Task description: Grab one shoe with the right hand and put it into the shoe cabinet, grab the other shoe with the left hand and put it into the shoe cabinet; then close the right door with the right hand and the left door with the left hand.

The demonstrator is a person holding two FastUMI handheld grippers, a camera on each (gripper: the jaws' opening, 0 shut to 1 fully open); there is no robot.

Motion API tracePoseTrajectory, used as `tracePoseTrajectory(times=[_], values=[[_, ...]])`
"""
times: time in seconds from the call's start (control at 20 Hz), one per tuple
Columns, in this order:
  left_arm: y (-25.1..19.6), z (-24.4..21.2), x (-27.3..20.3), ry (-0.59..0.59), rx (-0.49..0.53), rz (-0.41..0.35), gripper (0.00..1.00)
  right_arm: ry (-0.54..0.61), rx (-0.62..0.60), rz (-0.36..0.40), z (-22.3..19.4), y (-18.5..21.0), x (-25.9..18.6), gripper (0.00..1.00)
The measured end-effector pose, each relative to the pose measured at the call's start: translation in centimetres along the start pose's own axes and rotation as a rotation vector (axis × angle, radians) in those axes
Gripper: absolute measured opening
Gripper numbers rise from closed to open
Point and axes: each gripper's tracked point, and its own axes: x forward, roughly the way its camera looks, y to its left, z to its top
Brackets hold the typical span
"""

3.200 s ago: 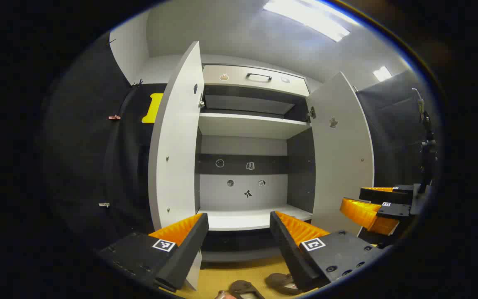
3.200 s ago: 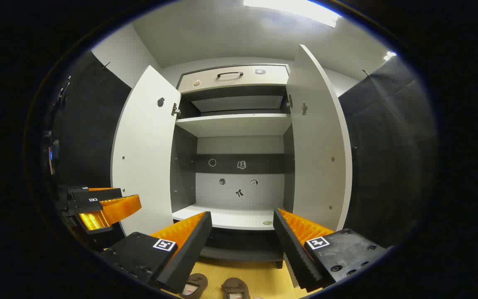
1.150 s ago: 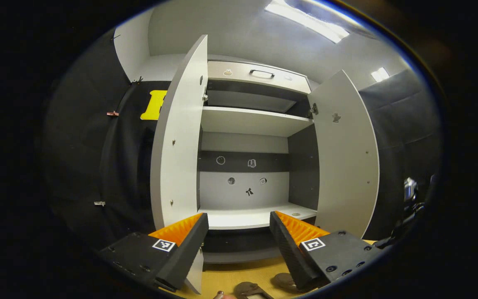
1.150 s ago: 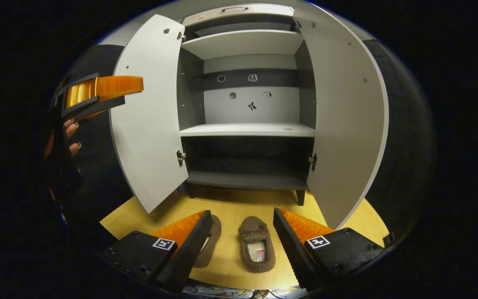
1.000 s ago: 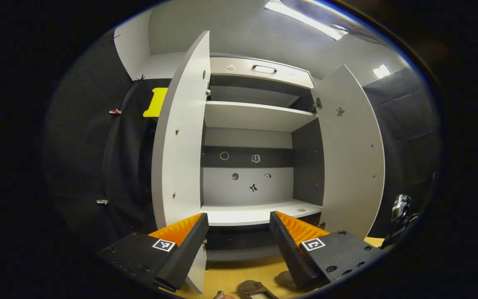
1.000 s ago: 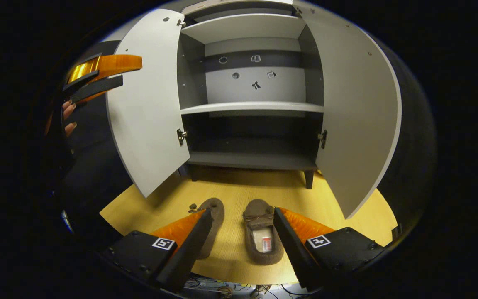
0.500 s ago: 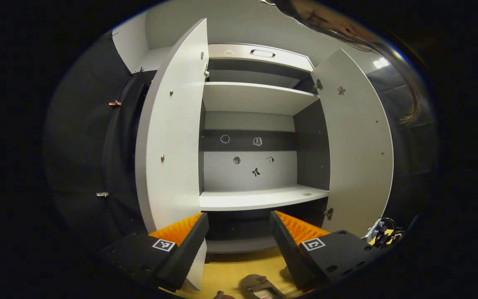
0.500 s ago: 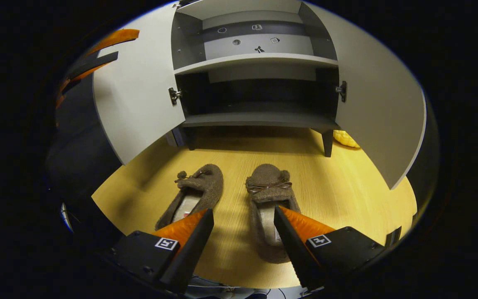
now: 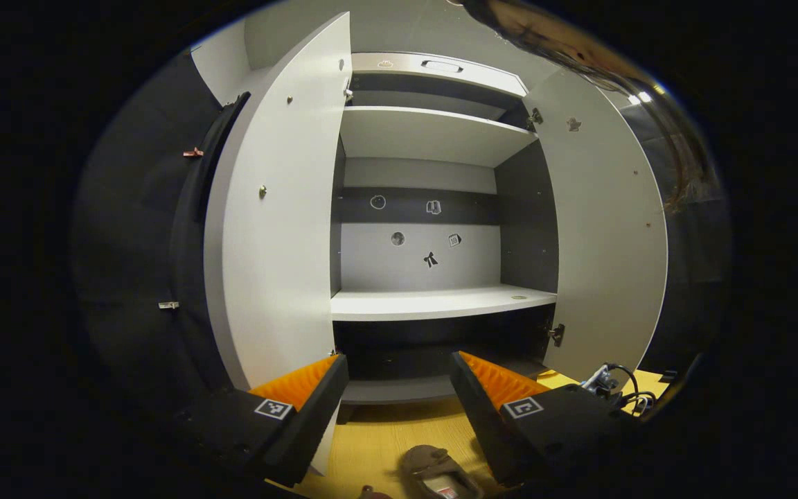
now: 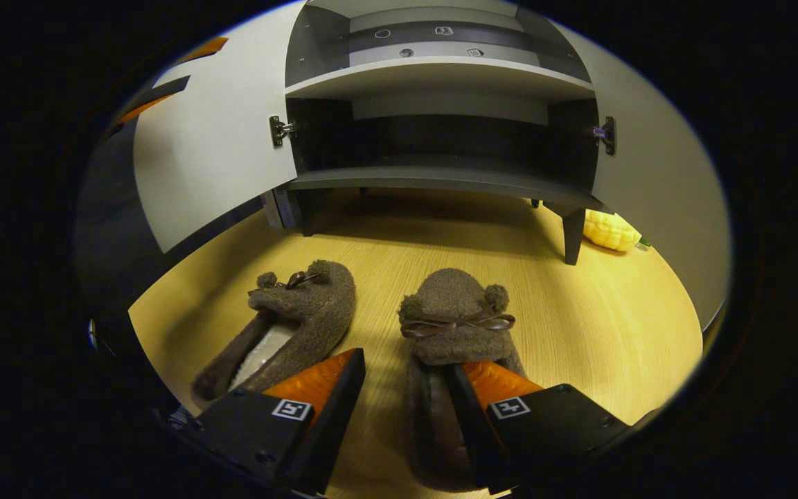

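Observation:
Two brown fuzzy slippers lie side by side on the wooden floor in front of the shoe cabinet. In the right gripper view my right gripper (image 10: 406, 360) is open and low over the right slipper (image 10: 458, 308). One finger sits in the slipper's opening, the other just outside its left wall. The left slipper (image 10: 305, 312) lies to the left of that gripper. My left gripper (image 9: 399, 360) is open, holds nothing and faces the cabinet's middle shelf (image 9: 440, 303). One slipper (image 9: 433, 468) shows below it. Both cabinet doors stand open.
The left door (image 10: 212, 152) and right door (image 10: 655, 187) flank the dark bottom shelf (image 10: 440, 179). A yellow object (image 10: 610, 231) lies on the floor by the cabinet's right leg. A cabled device (image 9: 610, 384) and a person's hair (image 9: 579, 48) show at the right in the left gripper view.
My right gripper has dropped to the floor and moved forward onto the right slipper. My left gripper has sunk a little lower in front of the cabinet. Both stay open.

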Motion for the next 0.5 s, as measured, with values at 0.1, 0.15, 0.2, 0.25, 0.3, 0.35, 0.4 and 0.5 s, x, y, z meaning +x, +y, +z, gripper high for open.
tracePoseTrajectory(times=[0.1, 0.15, 0.2, 0.25, 0.3, 0.35, 0.4, 0.5], values=[[-0.2, -0.9, 0.2, 0.01, -0.02, 0.0, 0.94, -0.002, -0.012, -0.015, -0.2, -0.4, 0.8, 0.68], [-0.4, -1.5, 0.3, 0.02, -0.03, -0.003, 0.94, -0.001, -0.014, -0.02, -0.1, -0.4, 1.3, 0.65], [-0.4, -2.2, 0.4, 0.034, -0.036, -0.005, 0.94, -0.006, -0.016, -0.031, -0.1, -0.7, 2.0, 0.6], [-0.4, -2.9, 0.5, 0.046, -0.038, -0.006, 0.94, -0.013, -0.018, -0.039, 0.0, -0.7, 2.4, 0.56], [-0.4, -3.4, 0.6, 0.058, -0.035, -0.005, 0.94, -0.018, -0.026, -0.054, -0.1, -0.9, 2.2, 0.51], [-0.2, -4.0, 0.6, 0.068, -0.031, -0.001, 0.94, -0.029, -0.037, -0.071, 0.2, -1.5, 3.0, 0.46], [0.0, -4.4, 0.6, 0.076, -0.028, 0.002, 0.94, -0.032, -0.037, -0.069, 0.3, -1.3, 3.0, 0.28], [0.1, -5.0, 0.6, 0.089, -0.031, 0.004, 0.94, -0.065, -0.02, -0.062, 0.5, -1.0, 3.1, 0.36]])
